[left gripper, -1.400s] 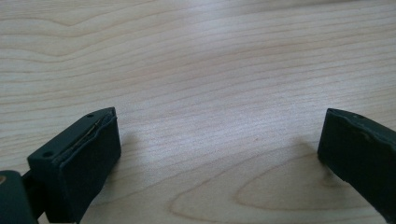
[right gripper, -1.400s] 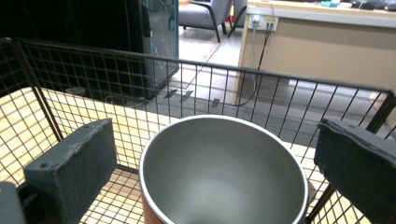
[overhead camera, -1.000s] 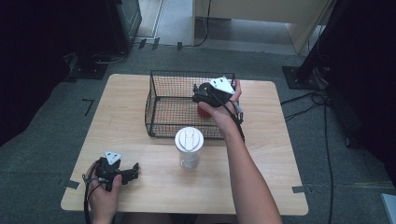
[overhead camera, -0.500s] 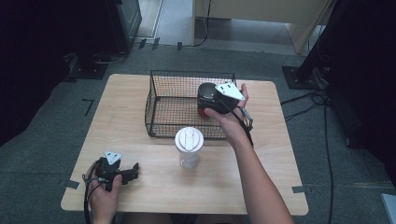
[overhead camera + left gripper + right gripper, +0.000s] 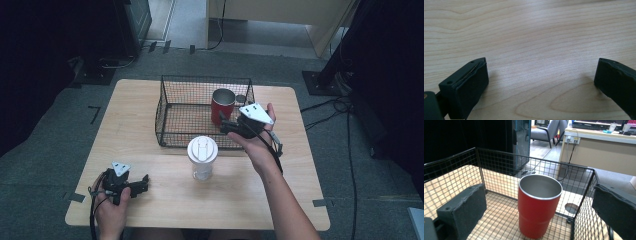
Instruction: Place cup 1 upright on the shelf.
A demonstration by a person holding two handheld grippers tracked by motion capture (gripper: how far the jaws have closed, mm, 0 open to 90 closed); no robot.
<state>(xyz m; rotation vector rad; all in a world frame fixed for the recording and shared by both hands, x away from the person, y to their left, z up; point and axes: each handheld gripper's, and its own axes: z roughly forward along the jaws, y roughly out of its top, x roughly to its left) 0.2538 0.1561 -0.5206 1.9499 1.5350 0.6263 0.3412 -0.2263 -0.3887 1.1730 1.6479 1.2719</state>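
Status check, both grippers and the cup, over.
Left gripper open, low over table. Right gripper open, nothing gripped. Red cup upright in basket. White lidded cup outside.

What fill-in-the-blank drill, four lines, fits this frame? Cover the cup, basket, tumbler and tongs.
1. The red cup stands upright inside the wire ____.
2. The white lidded tumbler stands on the ____, outside the basket.
3. The right tongs are ____, with the cup standing free between the jaws.
4. The left tongs are open above bare ____ grain.

Missing words: basket; table; open; wood
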